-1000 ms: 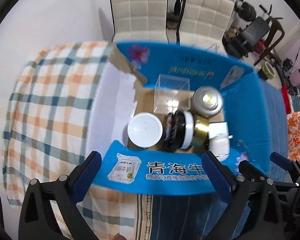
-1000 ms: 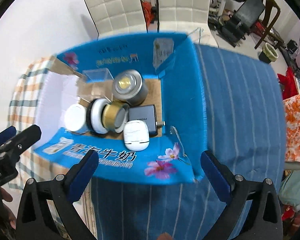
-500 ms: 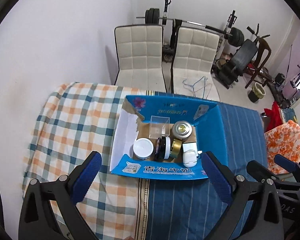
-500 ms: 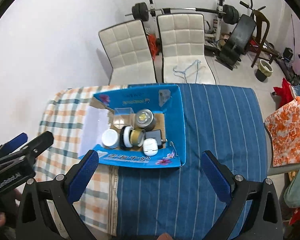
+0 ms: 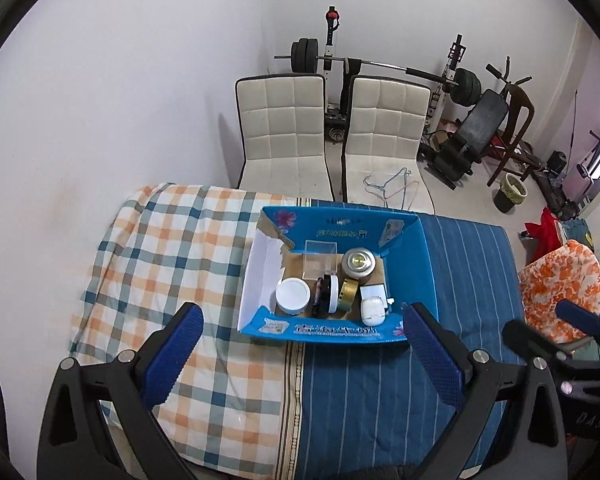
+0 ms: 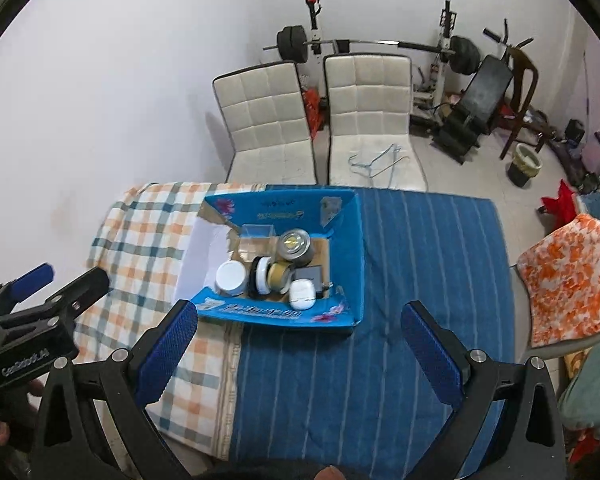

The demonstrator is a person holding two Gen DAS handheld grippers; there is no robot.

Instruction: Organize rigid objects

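1. Left wrist view, nearest: the left tool point(image 5: 300, 350) hangs high above the desk with its blue-padded jaws spread wide and nothing between them. The right tool point(image 6: 298, 354) is likewise released and empty; each shows at the edge of the other's view.
2. Below them lies a desk covered by a blue striped cloth point(image 5: 380, 392) and an orange-and-teal checked cloth point(image 5: 160, 256); I see no loose item on either.
3. Further off sits the open blue cardboard box point(image 5: 408, 268), straddling the two cloths. The rigid objects are all inside: a round white lidded jar point(image 5: 293, 295), a black-and-white disc on edge point(image 5: 327, 299), a gold tape roll point(image 5: 348, 294), a white earbud-style case point(image 5: 372, 311), a round silver tin point(image 5: 358, 266) and a clear plastic cube point(image 5: 320, 256).
4. Judgement: packing looks finished, both tools standing clear. The next move probably calls only for retreat, or closing the flaps.
5. Farthest: two cream padded chairs point(image 5: 282, 132) and a barbell rack point(image 5: 328, 56).
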